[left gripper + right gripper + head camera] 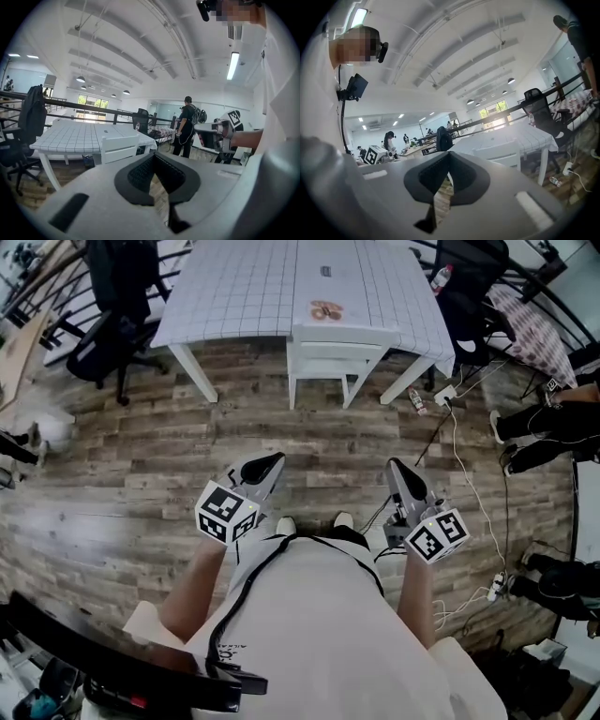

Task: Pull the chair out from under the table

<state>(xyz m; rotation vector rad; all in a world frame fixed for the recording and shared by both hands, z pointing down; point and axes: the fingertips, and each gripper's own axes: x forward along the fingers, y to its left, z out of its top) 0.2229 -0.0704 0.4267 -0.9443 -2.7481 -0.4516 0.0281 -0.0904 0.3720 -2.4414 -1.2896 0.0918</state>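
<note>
Chair (334,345) under table (234,287); left gripper (273,461), right gripper (395,466) closed.

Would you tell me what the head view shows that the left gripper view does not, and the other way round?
Only the head view: the white cable on the floor and the wearer's shoes. Only the left gripper view: the ceiling lamp and a person in black standing. Both: the white chair tucked under the table, and the right gripper.
</note>
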